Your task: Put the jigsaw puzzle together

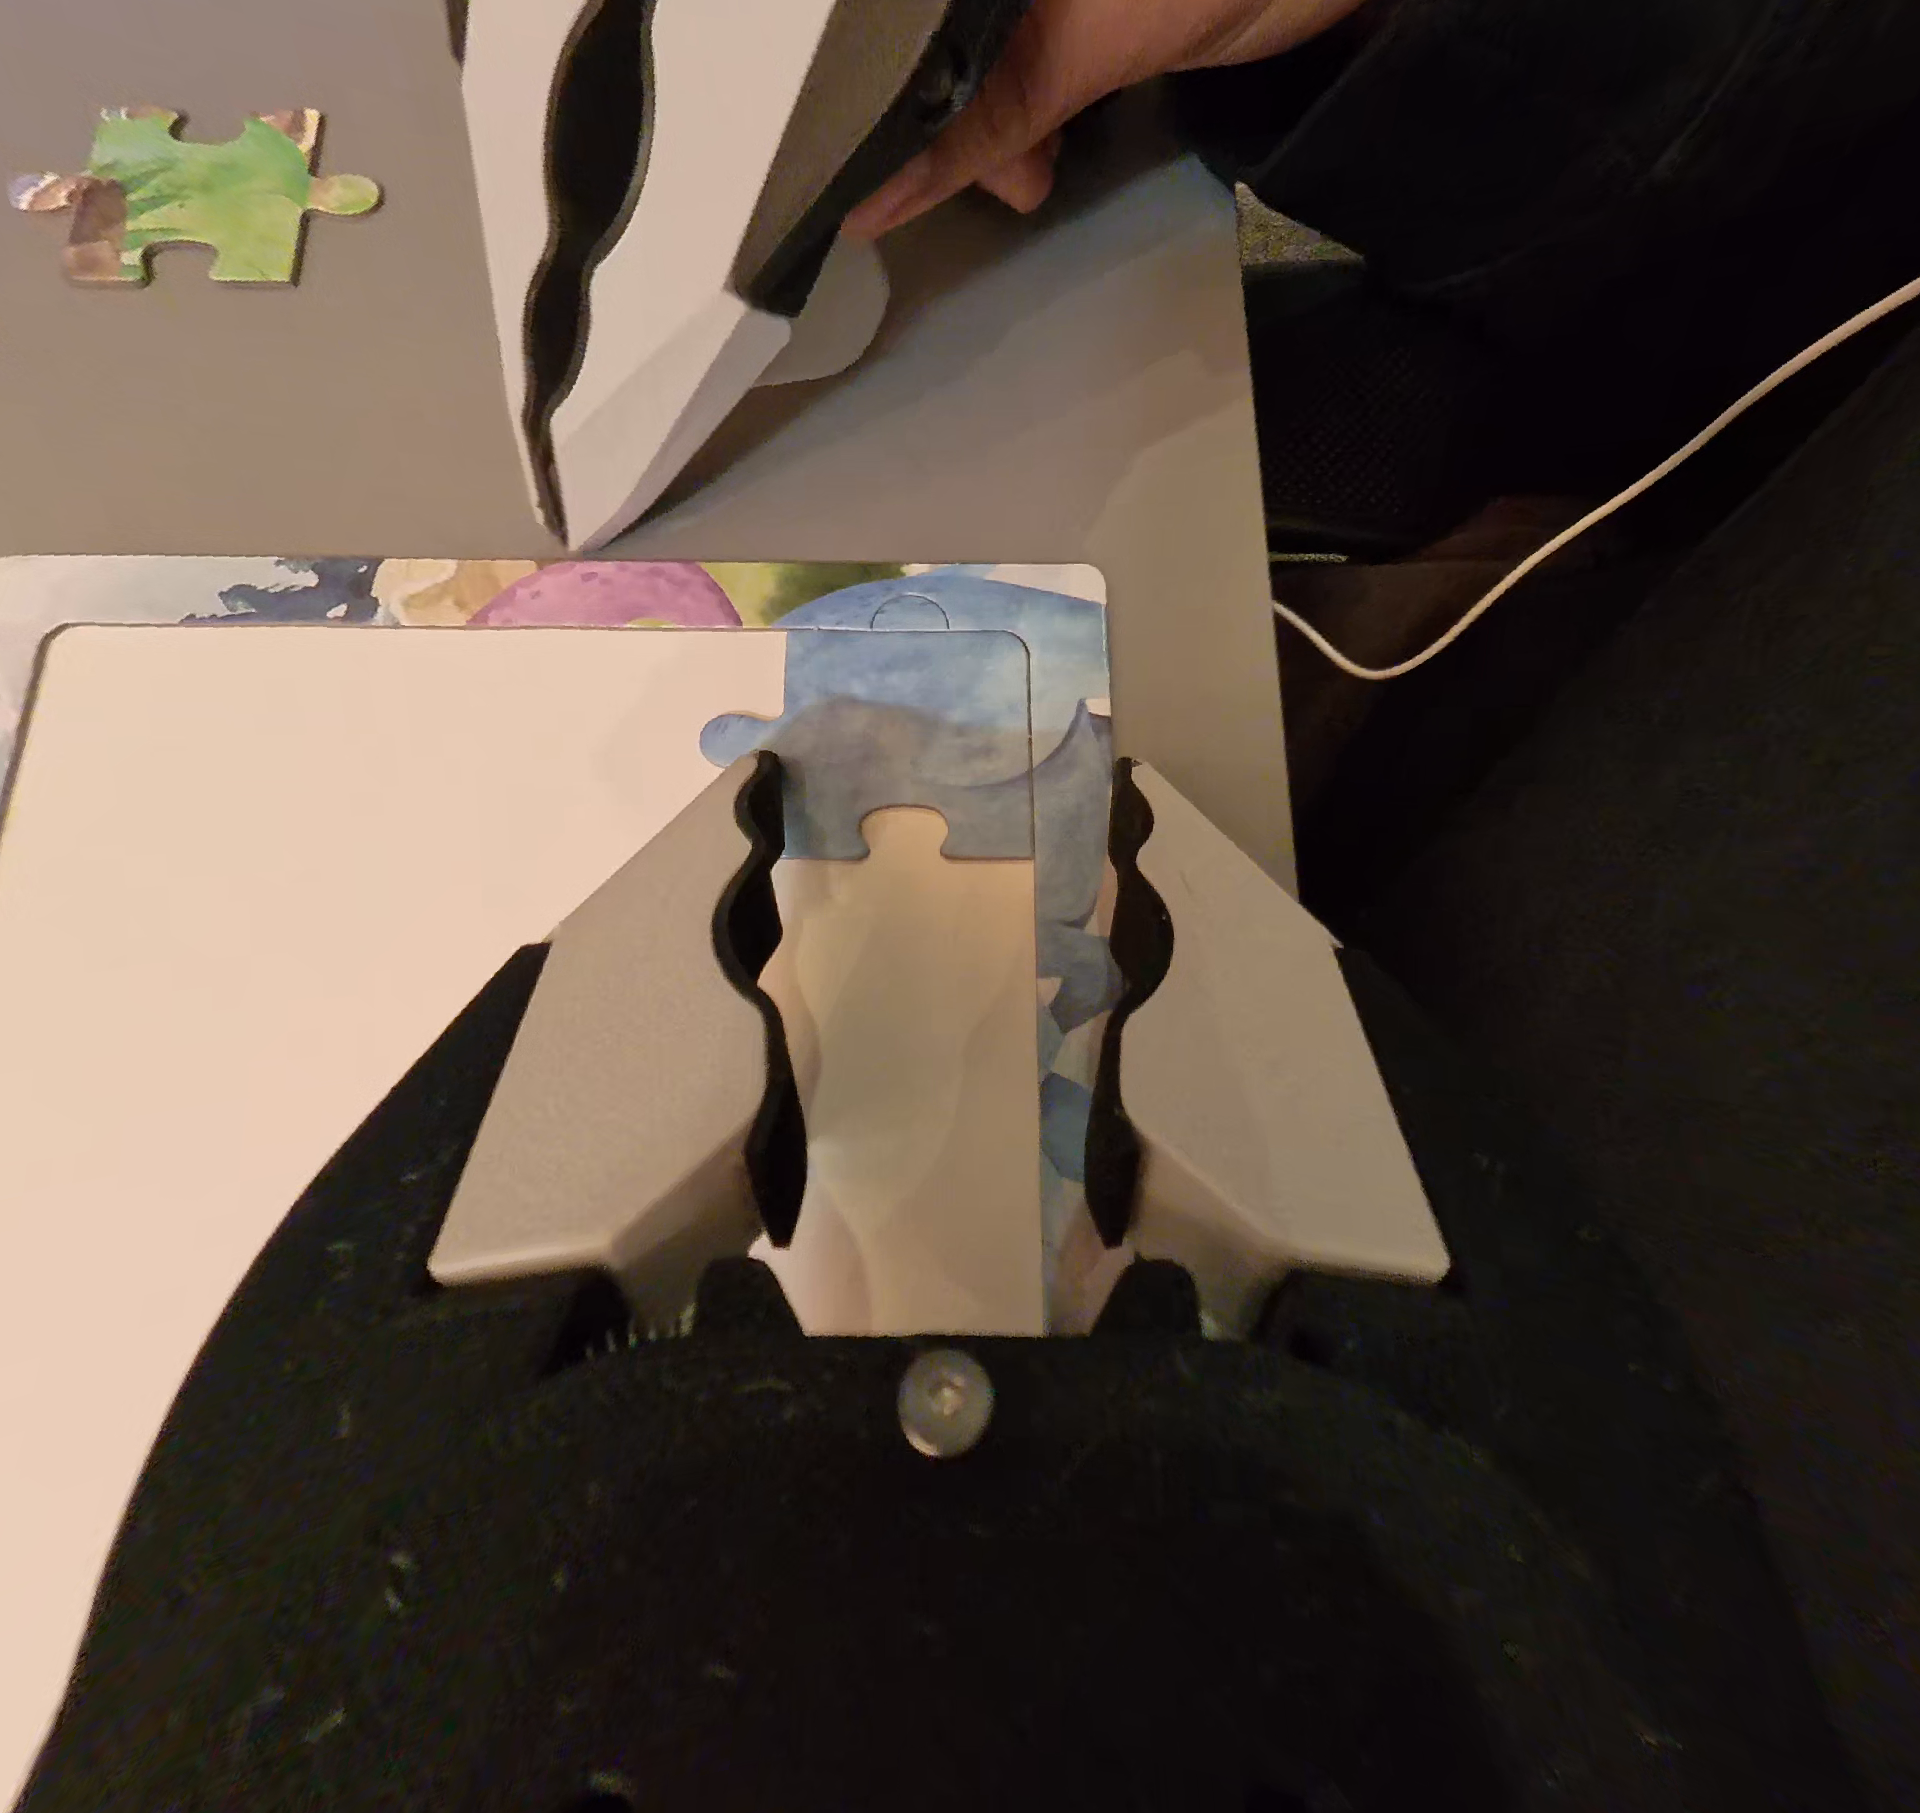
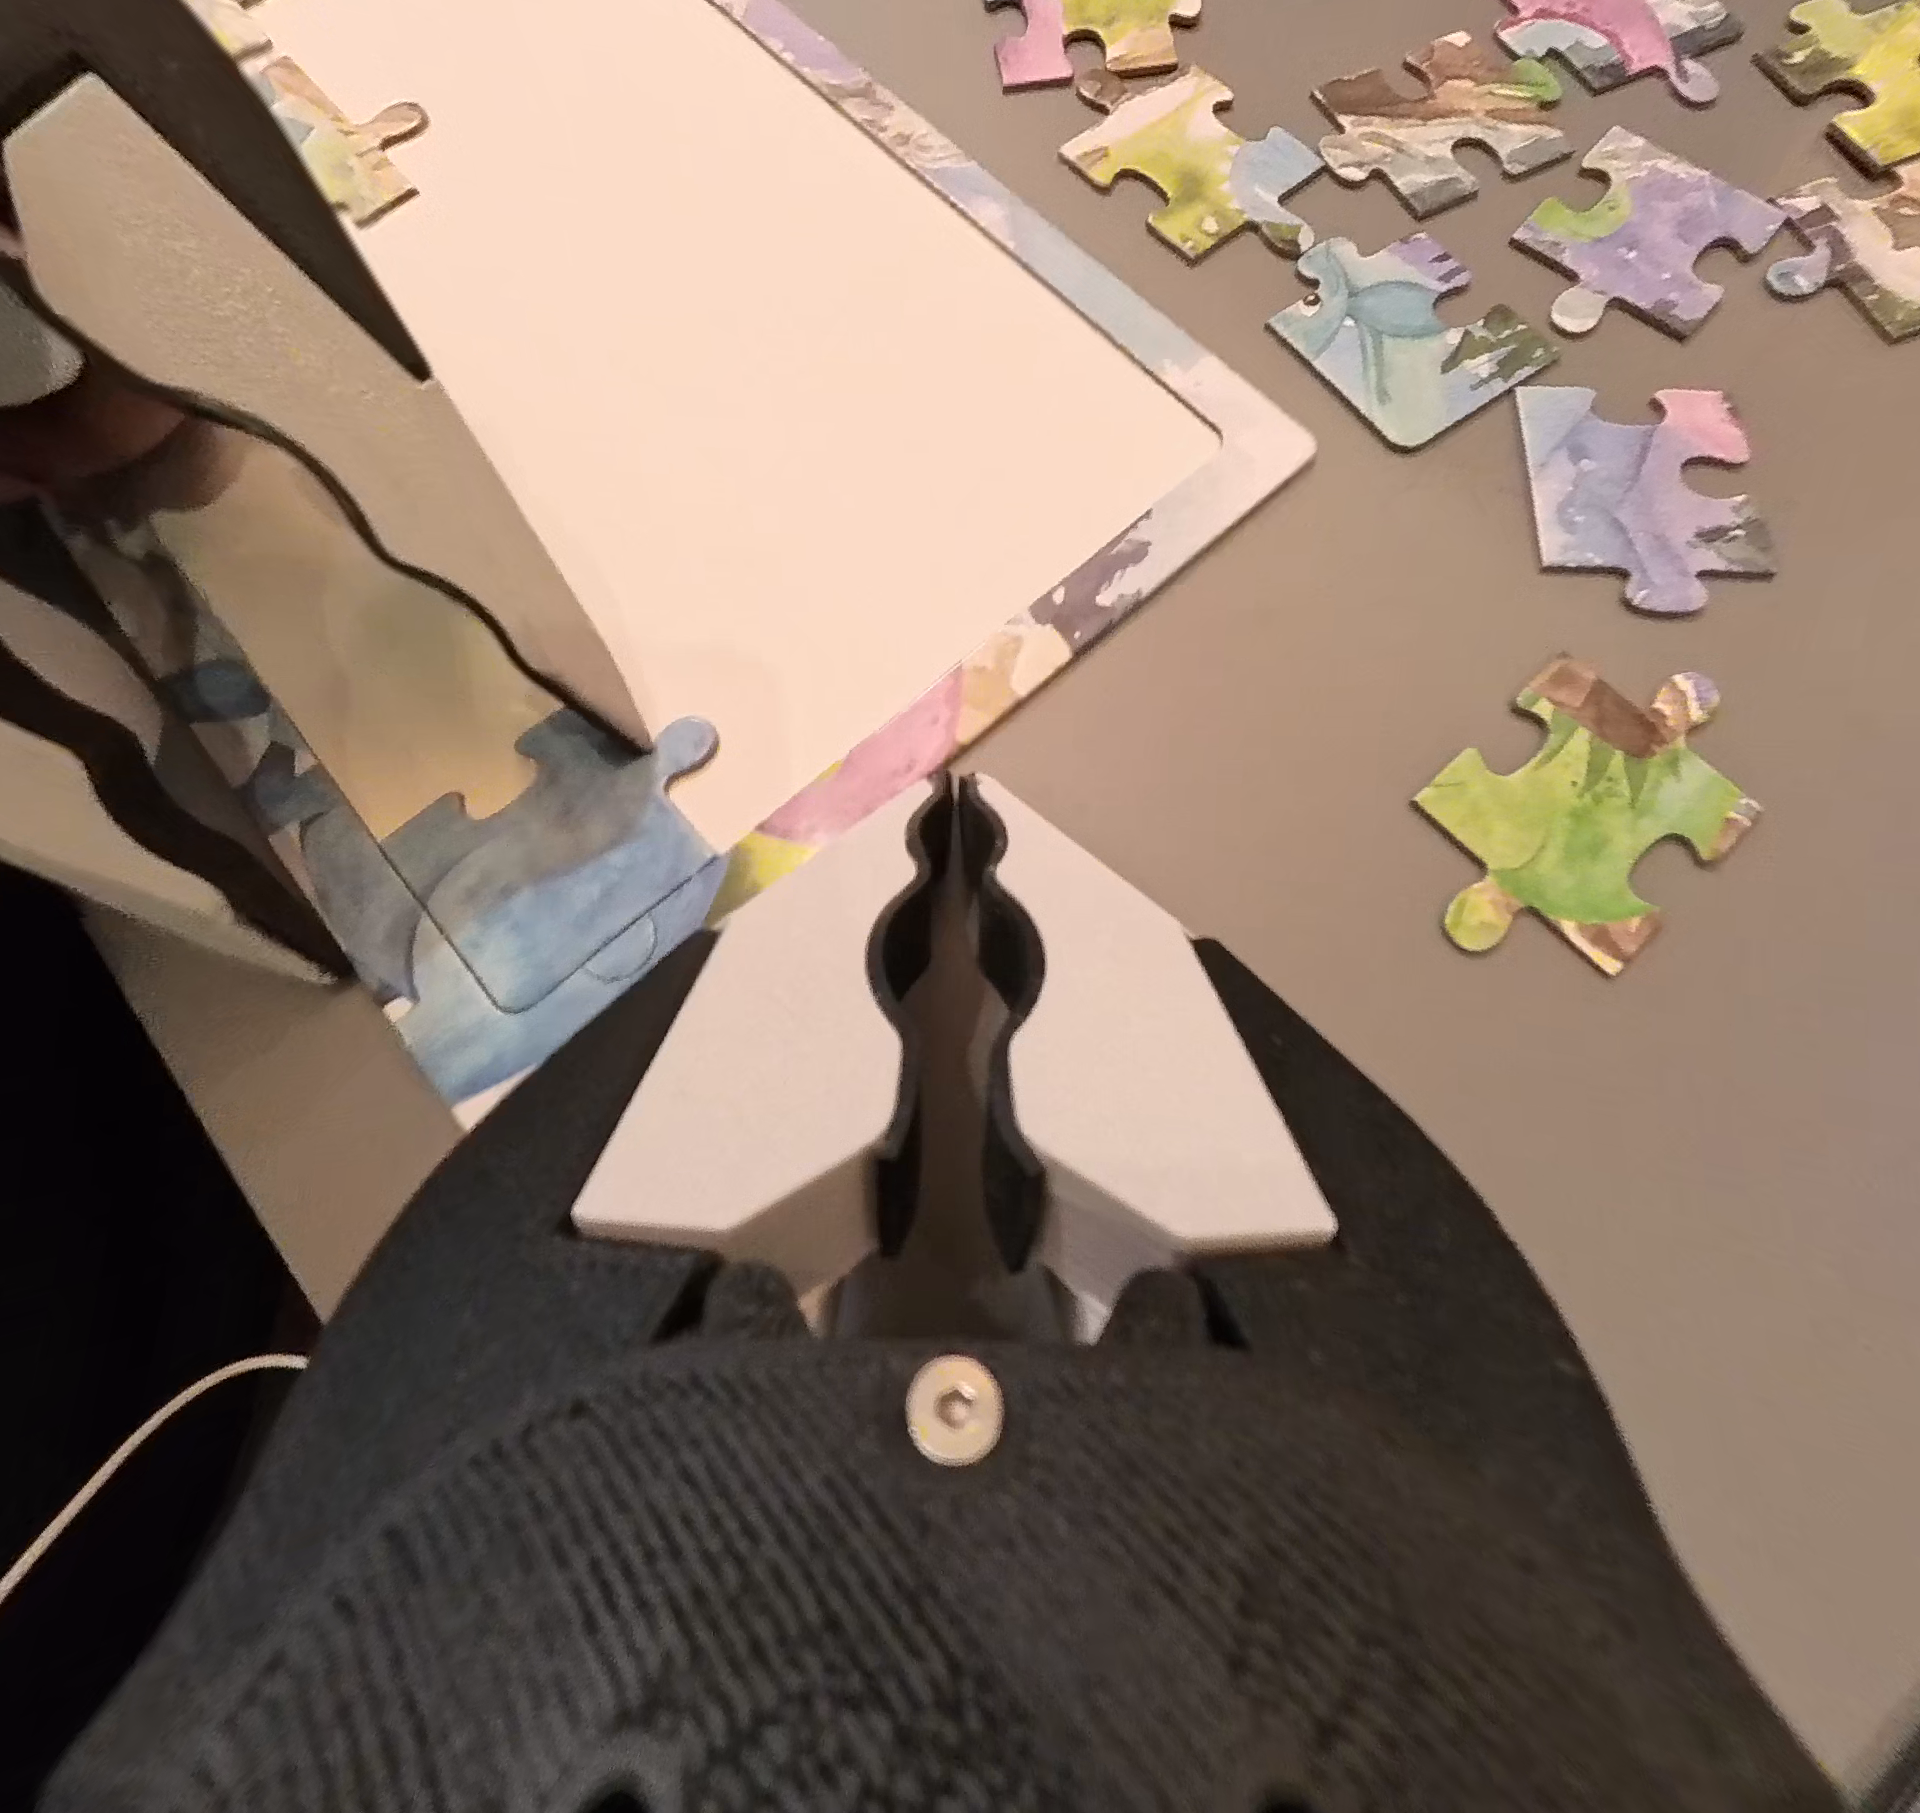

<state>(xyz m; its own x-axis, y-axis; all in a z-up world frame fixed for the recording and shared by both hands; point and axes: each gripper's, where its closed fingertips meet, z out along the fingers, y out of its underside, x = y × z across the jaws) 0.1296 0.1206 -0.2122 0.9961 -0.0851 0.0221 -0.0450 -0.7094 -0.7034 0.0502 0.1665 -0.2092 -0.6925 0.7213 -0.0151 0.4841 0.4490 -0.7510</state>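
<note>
The left tool [image 1: 940, 776] is spread wide and straddles the blue corner piece [image 1: 914, 714], which lies seated in the corner of the puzzle tray [image 1: 416, 589] nearest the tabletop's [image 1: 260, 433] edge. The right tool [image 2: 958, 781] is pressed together, holding nothing, its tips touching or just off the tray's outer border beside that corner. The tray otherwise holds only one more piece [image 2: 343, 153] at its far end. The green piece [image 2: 1579, 828] lies just to the right of the right tool, so that tool is probably the nearer one to fetch it; the other loose pieces [image 2: 1455, 142] lie farther along the tabletop.
</note>
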